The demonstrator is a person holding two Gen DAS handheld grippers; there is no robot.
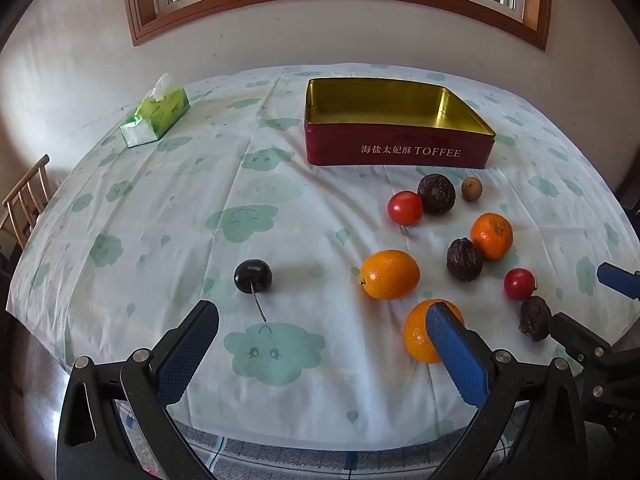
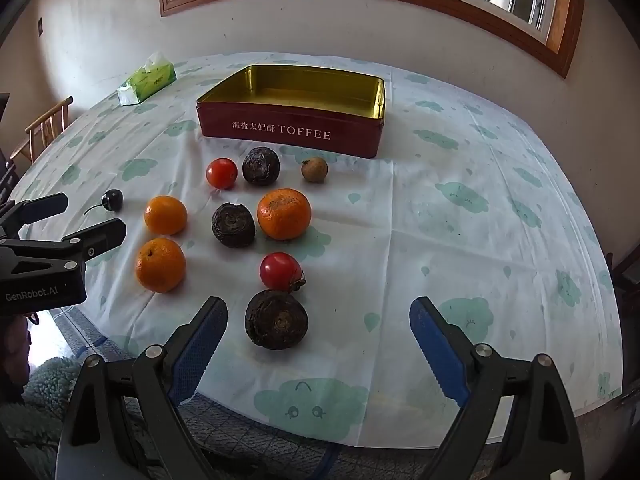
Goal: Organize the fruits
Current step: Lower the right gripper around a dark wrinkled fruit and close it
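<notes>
My right gripper (image 2: 318, 344) hangs over the near edge of the desk (image 2: 480, 240) with its fingers (image 2: 200, 344) spread wide and nothing between the pads; the dark wrinkled fruit (image 2: 277, 319) lies just ahead of them, nearer the left finger than the right, roundish with no clear long axis, so I judge it the closest pick for this hand. A red tomato (image 2: 280, 271) sits touching or nearly touching it on the far side. My left gripper (image 1: 322, 344) is also wide and holds nothing; the black cherry (image 1: 253, 276) lies ahead between its fingers, stem pointing back toward me, and an orange (image 1: 418, 332) sits partly behind the right finger (image 1: 456, 352). The other fruits lie scattered mid-desk, all outside the open red toffee tin (image 2: 292, 130), which stands empty toward the far edge, well apart from both hands.
</notes>
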